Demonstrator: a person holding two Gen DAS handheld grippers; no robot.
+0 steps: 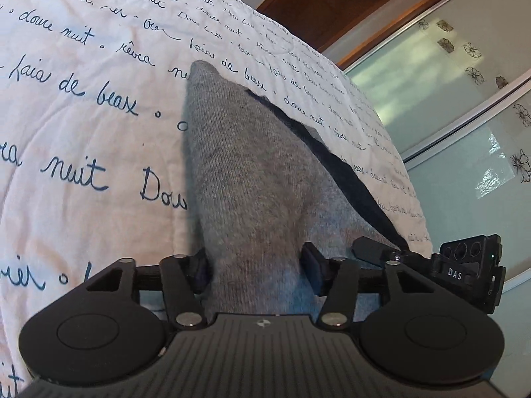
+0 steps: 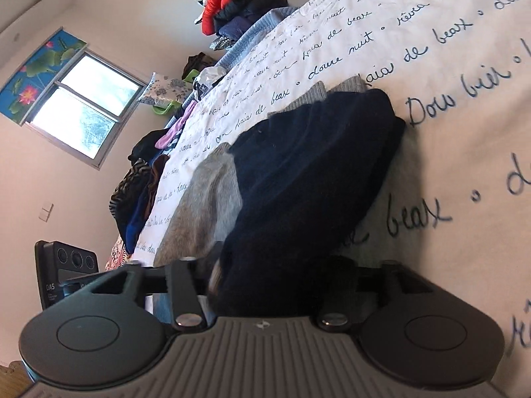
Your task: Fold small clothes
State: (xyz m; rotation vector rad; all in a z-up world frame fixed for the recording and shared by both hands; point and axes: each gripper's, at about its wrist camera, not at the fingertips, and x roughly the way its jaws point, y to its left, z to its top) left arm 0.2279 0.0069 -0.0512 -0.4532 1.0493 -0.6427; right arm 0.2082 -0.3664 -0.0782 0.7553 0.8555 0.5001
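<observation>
Grey knit garment (image 1: pixel 252 172) with navy part (image 2: pixel 312 172) on script-printed quilt (image 1: pixel 83 99), stretching toward 12 o'clock. Left gripper (image 1: pixel 259 270) jaws parted around grey cloth; right gripper (image 2: pixel 268 275) jaws parted around navy cloth; grip unclear.

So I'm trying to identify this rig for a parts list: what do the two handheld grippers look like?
Both look alike: matte black plastic. The left gripper has a ribbed central body with a small pale logo, two round disc housings at the sides, and angled link arms on silver pivot pins. The right gripper matches. Each view shows the other's boxy black module marked "DAS" with three round sockets. No cables or sleeves show.
</observation>
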